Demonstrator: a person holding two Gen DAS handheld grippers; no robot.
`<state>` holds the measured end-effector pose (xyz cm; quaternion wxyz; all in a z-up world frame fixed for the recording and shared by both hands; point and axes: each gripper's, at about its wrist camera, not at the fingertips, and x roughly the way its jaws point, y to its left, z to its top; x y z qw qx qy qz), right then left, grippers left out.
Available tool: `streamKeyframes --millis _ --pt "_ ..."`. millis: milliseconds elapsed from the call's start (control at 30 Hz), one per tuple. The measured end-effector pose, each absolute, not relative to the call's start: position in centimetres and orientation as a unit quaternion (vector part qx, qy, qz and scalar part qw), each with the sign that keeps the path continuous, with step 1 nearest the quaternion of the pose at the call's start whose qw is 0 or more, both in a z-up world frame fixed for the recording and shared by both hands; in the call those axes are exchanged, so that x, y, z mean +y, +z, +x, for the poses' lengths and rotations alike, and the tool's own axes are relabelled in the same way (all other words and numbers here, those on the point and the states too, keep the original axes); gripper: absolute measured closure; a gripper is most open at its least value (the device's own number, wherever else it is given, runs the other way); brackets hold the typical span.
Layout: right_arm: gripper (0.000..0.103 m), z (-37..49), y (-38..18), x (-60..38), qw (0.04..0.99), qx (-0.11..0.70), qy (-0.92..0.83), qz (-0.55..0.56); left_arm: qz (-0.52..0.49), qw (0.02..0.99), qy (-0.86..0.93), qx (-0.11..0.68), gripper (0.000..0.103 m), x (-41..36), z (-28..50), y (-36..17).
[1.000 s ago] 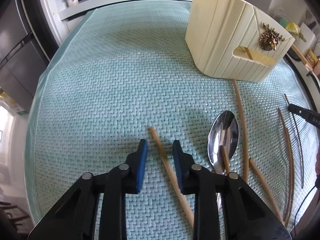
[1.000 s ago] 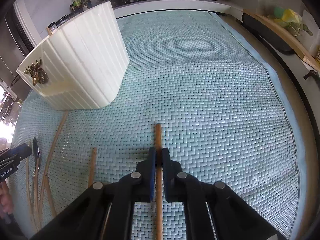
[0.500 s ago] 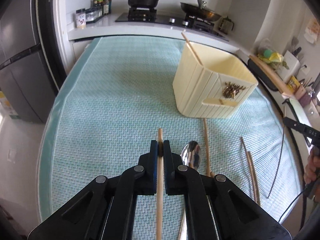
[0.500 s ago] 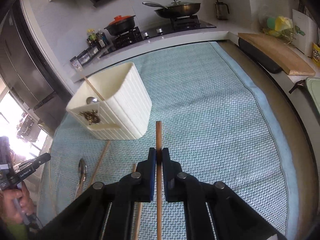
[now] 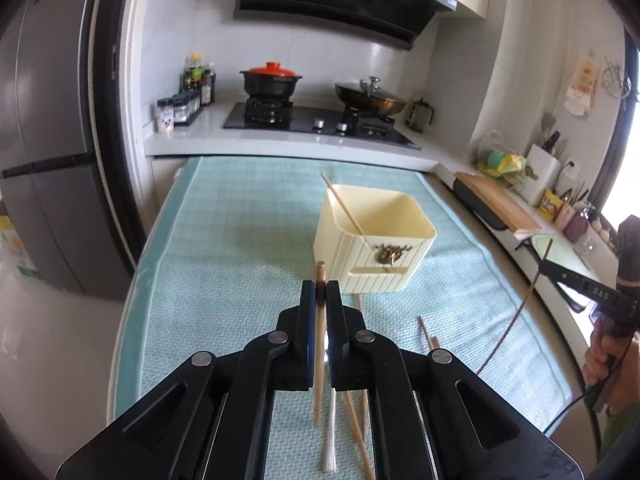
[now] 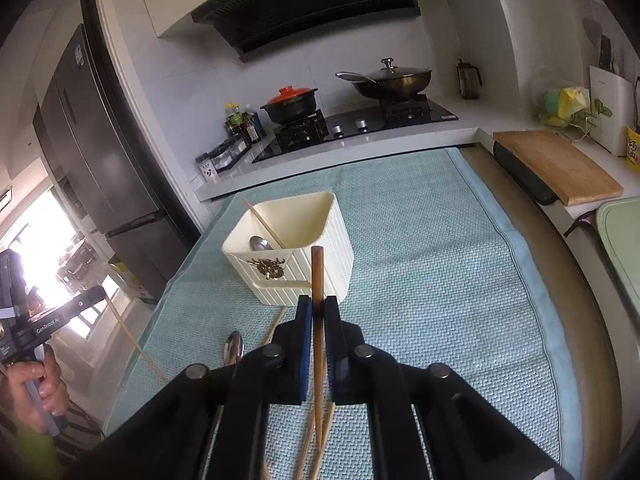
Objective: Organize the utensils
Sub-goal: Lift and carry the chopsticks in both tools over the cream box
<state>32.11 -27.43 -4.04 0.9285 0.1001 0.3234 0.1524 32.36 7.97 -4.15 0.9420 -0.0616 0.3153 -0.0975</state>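
Observation:
My left gripper (image 5: 320,294) is shut on a wooden chopstick (image 5: 318,356), lifted above the teal mat. My right gripper (image 6: 317,308) is shut on another wooden chopstick (image 6: 317,276), also raised. The cream utensil holder (image 5: 374,250) stands ahead on the mat; it shows in the right wrist view (image 6: 298,252) with one chopstick (image 6: 264,222) and a spoon (image 6: 260,244) inside. On the mat below lie a steel spoon (image 6: 234,346), whose handle shows in the left wrist view (image 5: 330,432), and several loose chopsticks (image 5: 426,336).
The teal mat (image 5: 240,248) covers the table. A stove with a red-lidded pot (image 5: 270,82) and a wok (image 5: 370,98) is behind. A wooden cutting board (image 6: 556,166) lies on the right counter. A fridge (image 5: 44,140) stands to the left.
Both grippers have risen well above the mat with their chopsticks. One second ago the left gripper was open around its chopstick; it has since shut on it and lifted it.

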Motion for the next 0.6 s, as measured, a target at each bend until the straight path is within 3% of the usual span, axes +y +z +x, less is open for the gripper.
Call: streamKeyframes --millis 600 --pt "0.097 30.2 2.4 -25.0 0.958 0.223 0.172 0.057 -0.075 0.958 -0.121 0.25 0.101 7.0 32.2 1.2"
